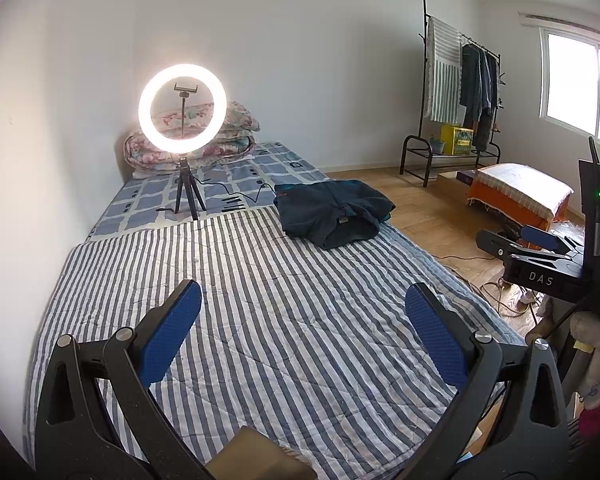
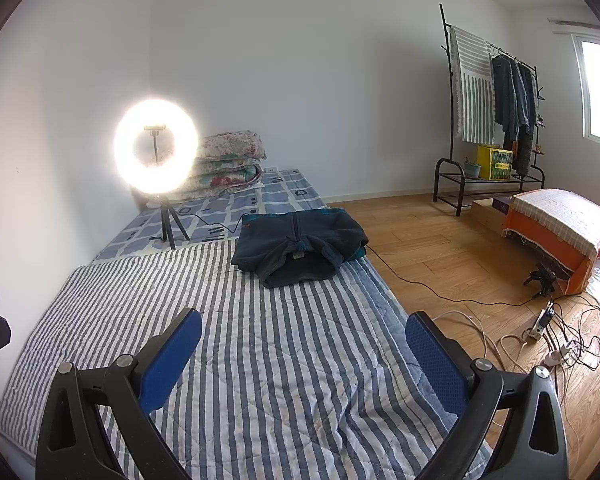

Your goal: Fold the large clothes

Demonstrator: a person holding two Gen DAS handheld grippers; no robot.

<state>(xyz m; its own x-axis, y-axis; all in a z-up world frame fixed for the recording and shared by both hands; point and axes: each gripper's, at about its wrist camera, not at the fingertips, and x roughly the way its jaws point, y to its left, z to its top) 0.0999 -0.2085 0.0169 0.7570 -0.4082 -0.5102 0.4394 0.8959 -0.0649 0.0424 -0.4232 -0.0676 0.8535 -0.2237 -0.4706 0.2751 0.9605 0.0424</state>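
Observation:
A dark teal fleece jacket (image 1: 334,212) lies folded in a compact bundle near the right edge of the striped quilt (image 1: 260,300), collar toward me. In the right wrist view the same jacket (image 2: 300,246) sits ahead at mid-bed on the quilt (image 2: 280,360). My left gripper (image 1: 303,300) hovers open over bare quilt, well short of the jacket, nothing between its blue pads. My right gripper (image 2: 304,330) is open too, above the quilt's right part, empty. The right gripper's body (image 1: 540,256) shows at the right edge of the left wrist view.
A lit ring light on a tripod (image 1: 182,108) stands at the far end of the bed with its cable trailing, before folded floral bedding (image 1: 224,132). On the wooden floor at right: a clothes rack (image 2: 496,112), an orange-draped bench (image 2: 560,232), cables and a power strip (image 2: 548,340).

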